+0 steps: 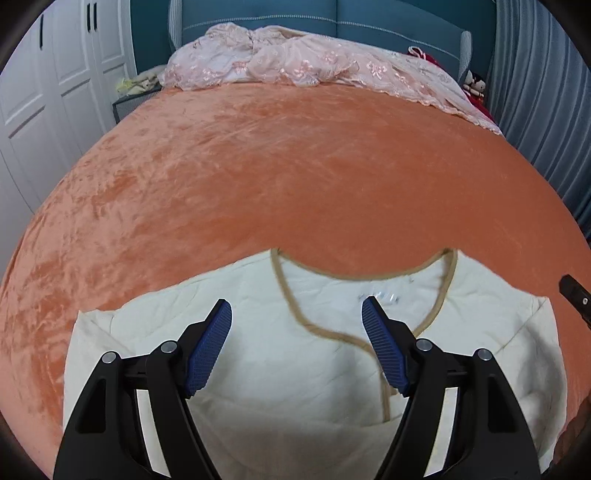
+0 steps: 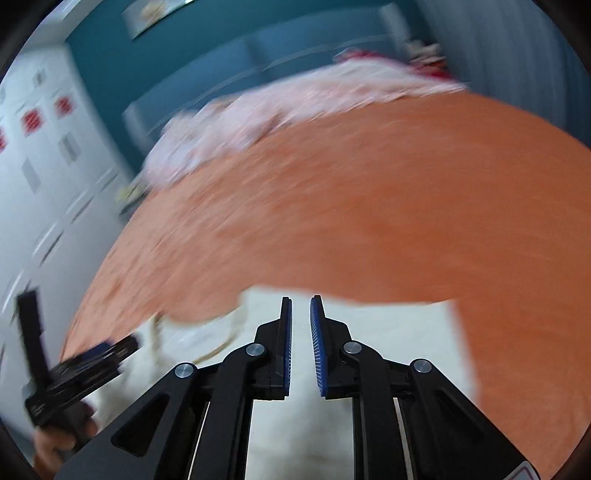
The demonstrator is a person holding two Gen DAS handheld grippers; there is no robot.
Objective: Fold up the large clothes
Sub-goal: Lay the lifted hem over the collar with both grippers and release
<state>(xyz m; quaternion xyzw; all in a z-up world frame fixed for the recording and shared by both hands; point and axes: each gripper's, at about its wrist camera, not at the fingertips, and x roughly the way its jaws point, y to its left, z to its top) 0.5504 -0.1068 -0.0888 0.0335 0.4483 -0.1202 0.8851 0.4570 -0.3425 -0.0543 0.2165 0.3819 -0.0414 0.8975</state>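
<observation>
A cream quilted garment (image 1: 258,369) with tan trim along its neckline (image 1: 291,306) lies flat on the orange bedspread (image 1: 277,166), front side up. My left gripper (image 1: 296,302) hovers over its chest, open wide, with nothing between the blue pads (image 1: 208,350). In the blurred right wrist view, my right gripper (image 2: 301,298) stands above the garment's (image 2: 406,332) far edge. Its pads (image 2: 317,350) are nearly parallel with a narrow gap and nothing in it. The left gripper (image 2: 110,349) shows at lower left, held by a hand (image 2: 59,443).
Crumpled pink lace bedding (image 1: 295,62) lies at the head of the bed against a blue headboard (image 1: 369,18). White wardrobe doors (image 1: 55,92) stand on the left, a grey curtain (image 1: 546,92) on the right. A small bedside stand (image 1: 129,105) sits by the bed's far left corner.
</observation>
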